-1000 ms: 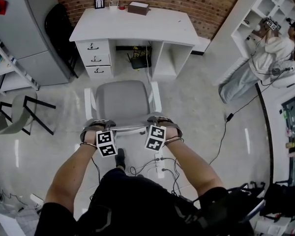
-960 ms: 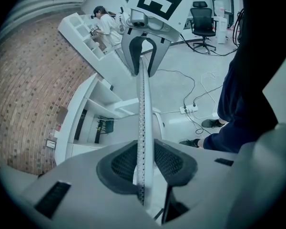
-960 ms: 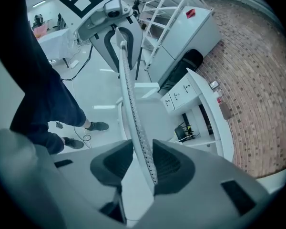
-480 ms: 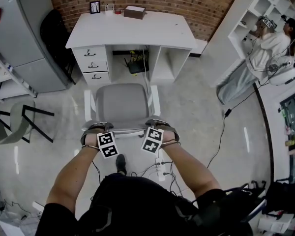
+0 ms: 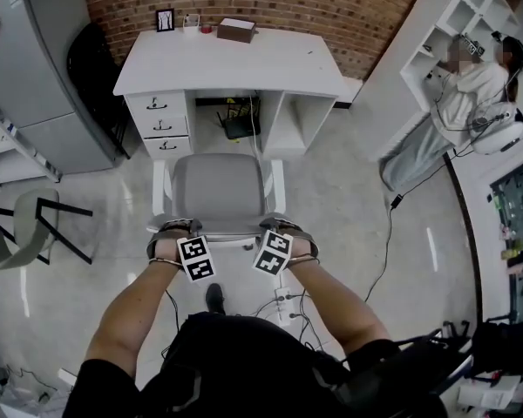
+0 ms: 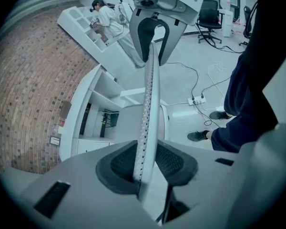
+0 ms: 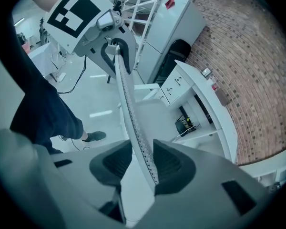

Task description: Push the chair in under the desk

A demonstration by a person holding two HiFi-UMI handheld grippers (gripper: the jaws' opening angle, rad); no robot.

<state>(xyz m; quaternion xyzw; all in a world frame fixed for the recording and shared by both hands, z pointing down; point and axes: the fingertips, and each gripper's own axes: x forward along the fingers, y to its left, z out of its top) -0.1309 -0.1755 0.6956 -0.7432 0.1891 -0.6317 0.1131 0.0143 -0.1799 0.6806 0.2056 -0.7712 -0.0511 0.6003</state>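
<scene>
Both grippers and the chair (image 5: 218, 185) they hold have advanced toward the desk (image 5: 235, 64). 1 second ago a strip of bare floor showed between the seat's front edge and the desk; now that edge sits nearly at the desk's front line.

The left gripper (image 6: 145, 163) and right gripper (image 7: 142, 163) each straddle the top rim of the backrest (image 6: 150, 104), with 1 pad on either side of the thin perforated edge. Both sets of jaws have just been opening a little, yet the pads appear to touch the rim, so I read both as clamped on it.

Ahead of the grippers lies the grey seat, then the knee space (image 5: 244, 120), with 3 drawers (image 5: 161, 122) ahead on the left gripper's side.

I judge the push about half done. The chair has reached the opening, but the whole seat is outside it and seems to sit slightly toward the drawers. It must roll further ahead until the seat goes beneath the desktop.
</scene>
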